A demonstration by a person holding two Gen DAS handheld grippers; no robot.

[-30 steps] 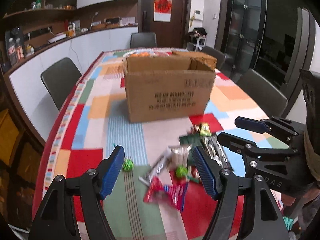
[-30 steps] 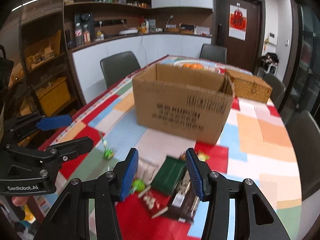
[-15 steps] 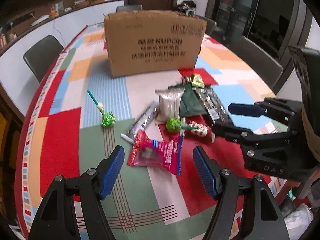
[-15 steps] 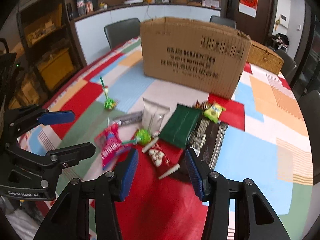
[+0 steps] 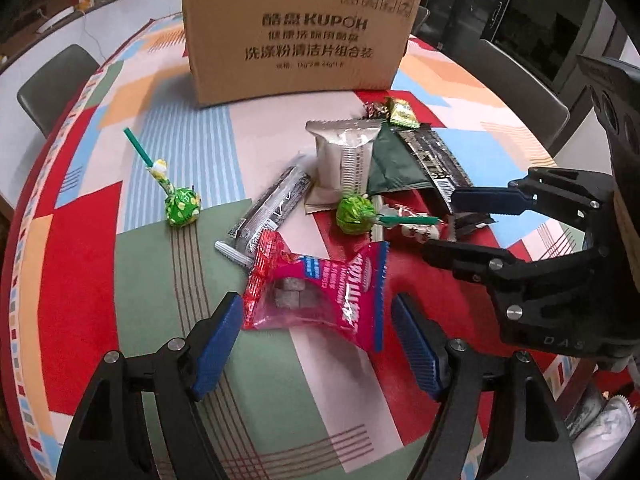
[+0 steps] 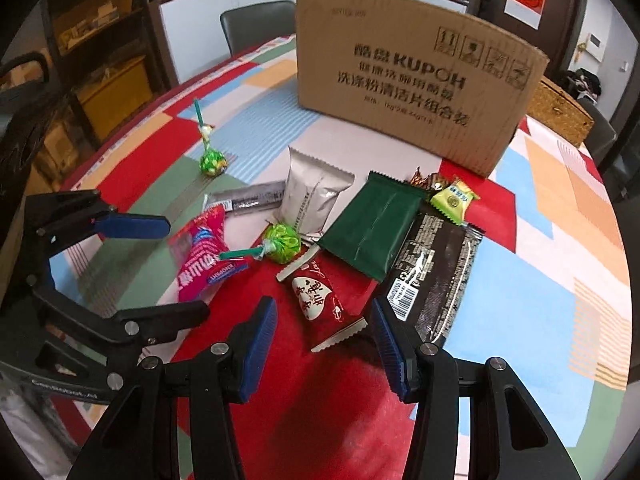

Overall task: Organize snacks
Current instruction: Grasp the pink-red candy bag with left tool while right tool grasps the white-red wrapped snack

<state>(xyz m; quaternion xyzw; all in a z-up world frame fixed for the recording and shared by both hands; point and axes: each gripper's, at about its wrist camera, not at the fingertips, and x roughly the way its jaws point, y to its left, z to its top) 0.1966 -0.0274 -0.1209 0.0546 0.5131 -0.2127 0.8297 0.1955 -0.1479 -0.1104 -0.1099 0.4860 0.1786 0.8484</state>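
Observation:
Snacks lie on a colourful tablecloth in front of a cardboard box (image 5: 296, 36) (image 6: 412, 80). My left gripper (image 5: 316, 336) hangs just over a pink packet (image 5: 316, 288). Its jaws are opening and the packet's near edge lies between the tips, untouched. My right gripper (image 6: 322, 332) is open, with a small red packet (image 6: 316, 300) between its tips, not pressed. Further back are a green lollipop (image 5: 354, 214), a second lollipop (image 5: 182, 208), a silver pouch (image 5: 344, 156), a dark green packet (image 6: 372, 224), a black packet (image 6: 436, 268) and a grey stick pack (image 5: 272, 204).
A small yellow-green candy (image 6: 454, 200) lies by the box's corner. A wicker basket (image 6: 560, 112) stands behind the box on the right. Grey chairs (image 5: 56, 80) ring the table (image 5: 80, 264). In each wrist view the other gripper shows at the side (image 5: 440, 224) (image 6: 188, 268).
Both grippers have sunk and tipped down toward the snacks, which now fill the views. The box has slid to the top. The left jaws stand slightly wider.

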